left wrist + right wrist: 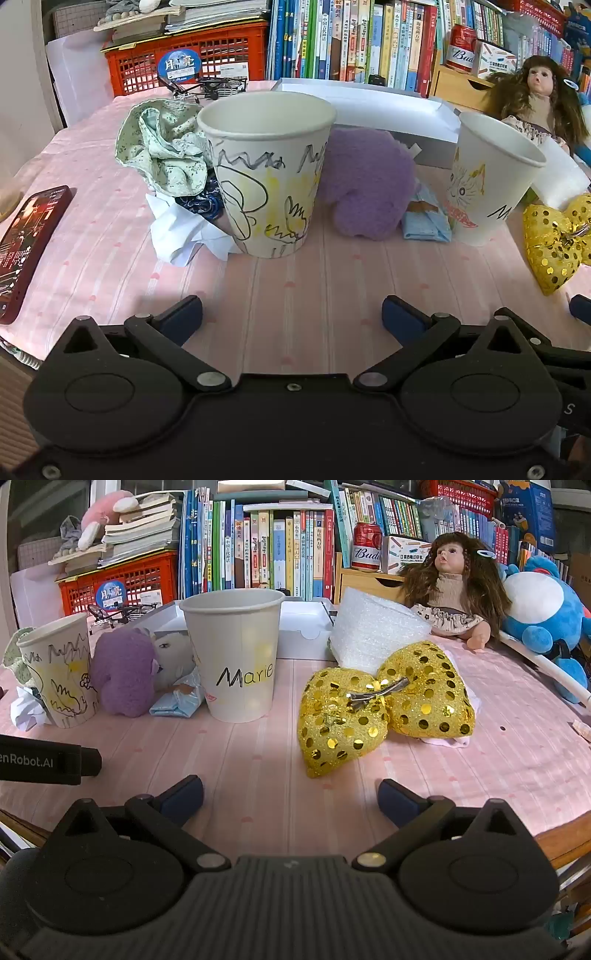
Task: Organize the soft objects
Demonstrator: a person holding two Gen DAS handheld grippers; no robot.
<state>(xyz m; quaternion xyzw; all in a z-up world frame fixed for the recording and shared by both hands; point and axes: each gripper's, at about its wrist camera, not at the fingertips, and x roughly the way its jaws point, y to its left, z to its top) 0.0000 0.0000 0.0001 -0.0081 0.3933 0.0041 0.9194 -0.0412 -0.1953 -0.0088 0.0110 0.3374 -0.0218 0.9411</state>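
Observation:
A purple plush toy [364, 181] lies between two drawn-on paper cups: the left cup [267, 173] and the right "Marie" cup [487, 177]. The plush also shows in the right wrist view [123, 672], with the left cup [59, 675] and the "Marie" cup [236, 653]. A green floral cloth [162, 151] lies behind the left cup. A gold sequin bow [384, 709] lies in front of my right gripper [290, 797]. A folded blue packet [426, 221] lies beside the plush. My left gripper [291, 317] is open and empty in front of the left cup. My right gripper is open and empty.
A phone [29, 243] lies at the left on the pink tablecloth [295, 288]. Crumpled white paper [184, 236], a white box [388, 107], white foam [376, 631], a doll [450, 587] and a blue plush [546, 609] surround the area. Books and a red crate [188, 62] stand behind.

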